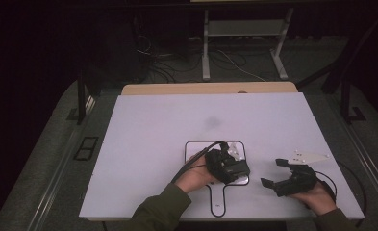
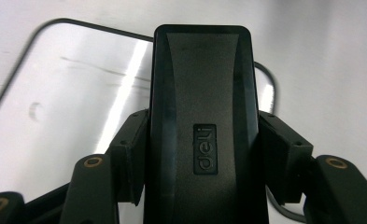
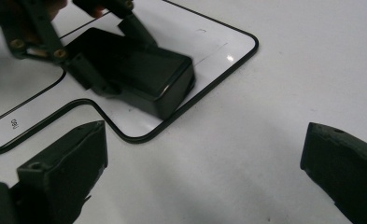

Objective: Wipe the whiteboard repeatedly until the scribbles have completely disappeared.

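Observation:
A black block marked "deli" sits between the jaws of my left gripper, which is shut on its two long sides. The block hangs low over, or rests on, a small white board with a black rim and a handle; I cannot tell which. In the high view the left gripper is over the board's right half. My right gripper stands open to the right of the board, jaws wide with nothing between them. From the right gripper view the block lies near the board's corner.
The board lies near the front middle of a white tabletop, its handle pointing at the front edge. A wooden strip runs along the table's far edge. Beyond it are cables and metal stand legs on the floor.

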Available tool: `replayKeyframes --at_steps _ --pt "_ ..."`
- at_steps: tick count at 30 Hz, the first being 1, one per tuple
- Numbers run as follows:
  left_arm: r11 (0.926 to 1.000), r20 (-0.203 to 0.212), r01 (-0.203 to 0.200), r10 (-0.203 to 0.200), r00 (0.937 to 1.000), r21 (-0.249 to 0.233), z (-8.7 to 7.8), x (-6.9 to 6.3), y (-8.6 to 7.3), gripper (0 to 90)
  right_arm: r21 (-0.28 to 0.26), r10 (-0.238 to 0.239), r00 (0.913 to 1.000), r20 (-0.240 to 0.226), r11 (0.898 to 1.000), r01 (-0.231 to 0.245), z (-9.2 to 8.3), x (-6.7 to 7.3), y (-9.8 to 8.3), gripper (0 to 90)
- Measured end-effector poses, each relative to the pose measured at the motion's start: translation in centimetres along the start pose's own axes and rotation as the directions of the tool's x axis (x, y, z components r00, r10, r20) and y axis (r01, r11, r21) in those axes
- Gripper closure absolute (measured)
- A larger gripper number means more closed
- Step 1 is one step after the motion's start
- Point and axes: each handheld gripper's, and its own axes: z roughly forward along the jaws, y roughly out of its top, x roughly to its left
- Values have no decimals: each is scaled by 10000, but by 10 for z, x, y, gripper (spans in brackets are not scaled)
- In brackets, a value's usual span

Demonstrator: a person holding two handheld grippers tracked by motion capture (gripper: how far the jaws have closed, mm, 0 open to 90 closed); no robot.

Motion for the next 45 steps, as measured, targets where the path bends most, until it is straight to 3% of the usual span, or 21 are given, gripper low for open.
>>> replayKeyframes --at_steps 6,7,12,13,21,25,26,37,45 --pt "10000 -2 -64 64 10000 -16 4 5 6 396 -11 15 10000 30 10000 -15 0 -1 0 0" --pt "10000 131 -6 7 9999 -93 5 3 6 396 -5 23 10000 31 10000 -23 0 -1 0 0" --pt "9990 560 -439 444 9974 -101 9 -13 11 396 -32 26 10000 39 10000 -25 0 -1 0 0" --pt "9979 493 -636 639 9967 -76 9 -12 12 396 -43 20 10000 37 10000 -20 0 -1 0 0" --pt "9992 -200 -408 407 9990 -34 12 -2 15 397 -16 -50 9999 90 10000 50 -1 -1 0 0" --pt "9991 -261 -412 410 9988 -71 12 0 16 397 1 -63 9999 86 10000 63 0 -1 0 0" --pt "9996 -224 -257 254 9994 -124 13 1 16 397 7 -66 9999 87 10000 66 0 -1 0 0" --pt "9999 -504 -140 141 9986 27 13 33 19 397 -3 -56 10000 78 10000 56 0 0 0 0" --pt "9999 -1037 167 -167 9945 -10 14 54 19 396 -36 -47 10000 78 10000 47 -1 -1 0 0"
